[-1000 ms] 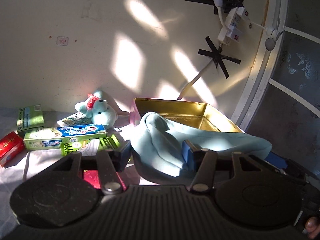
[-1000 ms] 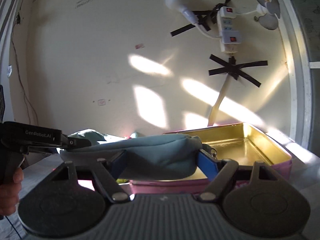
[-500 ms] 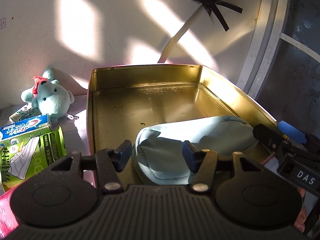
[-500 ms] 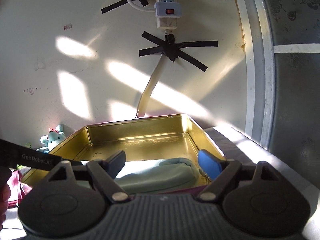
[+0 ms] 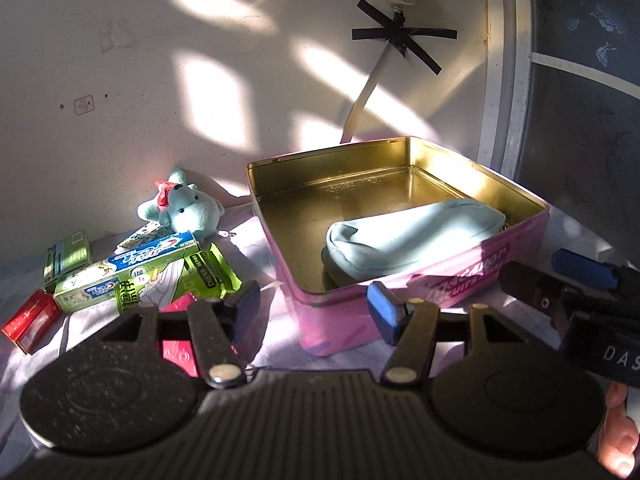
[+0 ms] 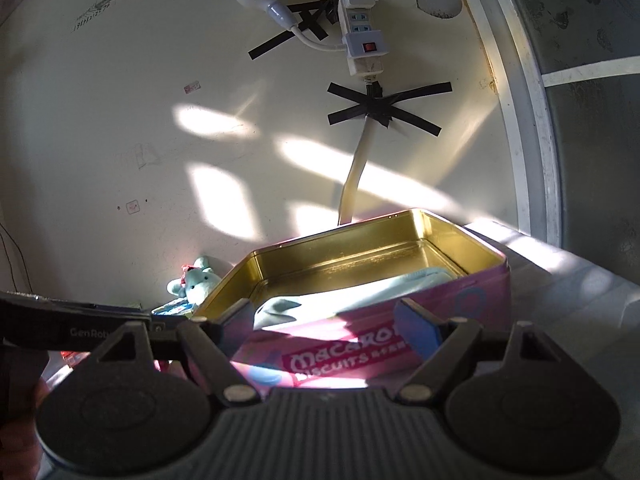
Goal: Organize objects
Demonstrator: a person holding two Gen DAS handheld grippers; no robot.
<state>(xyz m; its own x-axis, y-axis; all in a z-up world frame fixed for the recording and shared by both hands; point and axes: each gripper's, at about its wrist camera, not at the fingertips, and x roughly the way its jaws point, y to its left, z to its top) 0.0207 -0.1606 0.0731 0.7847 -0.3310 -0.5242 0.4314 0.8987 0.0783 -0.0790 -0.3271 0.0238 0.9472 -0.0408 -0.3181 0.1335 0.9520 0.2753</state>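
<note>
A light blue pouch lies in the near right part of the pink biscuit tin, whose inside is gold. My left gripper hangs before the tin's near left corner; its jaws are opening and nothing is between them. My right gripper stands open in front of the tin's pink wall, the pouch behind that wall and clear of the pads. To the left of the tin lie a teal plush toy, toothpaste boxes and a green packet.
A small green box and a red box lie at the far left on the pale cloth. A power strip with a taped cable hangs on the wall behind. A window frame stands at the right.
The pouch, held up by both grippers a second ago, now lies in the tin. Both grippers have let go and pulled back to the tin's near side.
</note>
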